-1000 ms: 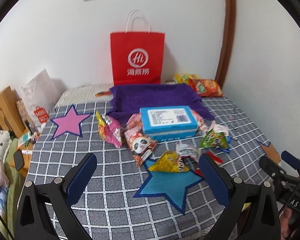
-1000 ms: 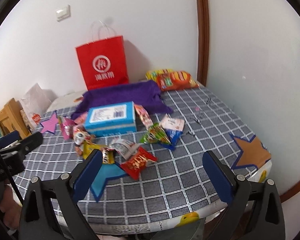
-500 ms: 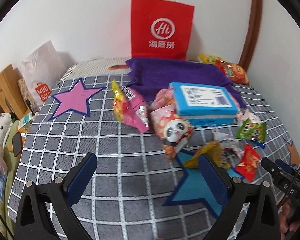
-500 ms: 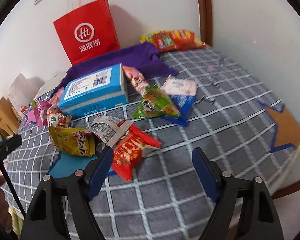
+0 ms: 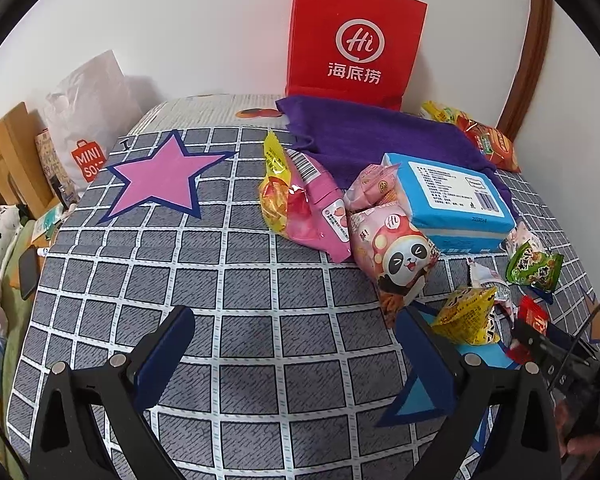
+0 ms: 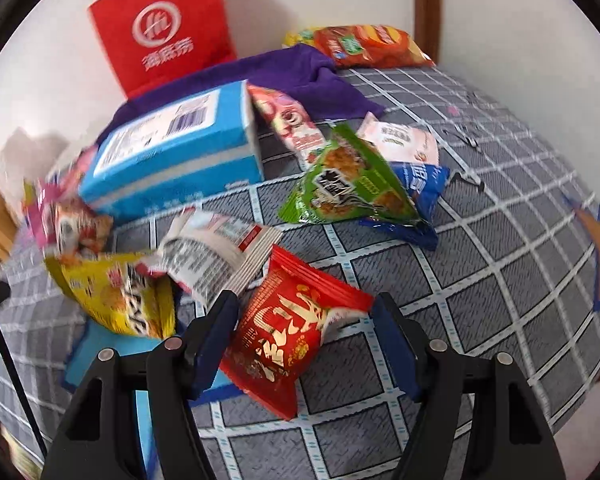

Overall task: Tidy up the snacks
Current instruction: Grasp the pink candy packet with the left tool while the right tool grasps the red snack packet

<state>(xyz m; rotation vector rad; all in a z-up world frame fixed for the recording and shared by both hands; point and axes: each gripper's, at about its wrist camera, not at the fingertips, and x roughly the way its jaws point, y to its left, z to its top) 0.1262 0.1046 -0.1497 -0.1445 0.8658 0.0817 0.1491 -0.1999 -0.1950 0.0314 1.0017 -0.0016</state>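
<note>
My right hand-held gripper [image 6: 304,312] straddles the red snack packet [image 6: 292,332]; my left [image 5: 296,336] hangs spread over bare checked cloth [image 5: 260,280].

The right fingers stand apart on either side of the packet, not yet pinching it. It lies on the table beside the yellow packet [image 6: 116,296] and white packet [image 6: 212,252], with the blue box [image 6: 172,160] behind. The panda packet [image 5: 396,256] sits just ahead of my left gripper.

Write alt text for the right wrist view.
The open right gripper straddles a red snack packet on a grey checked cloth. Behind lie yellow and green packets, a blue box and a red bag.
</note>
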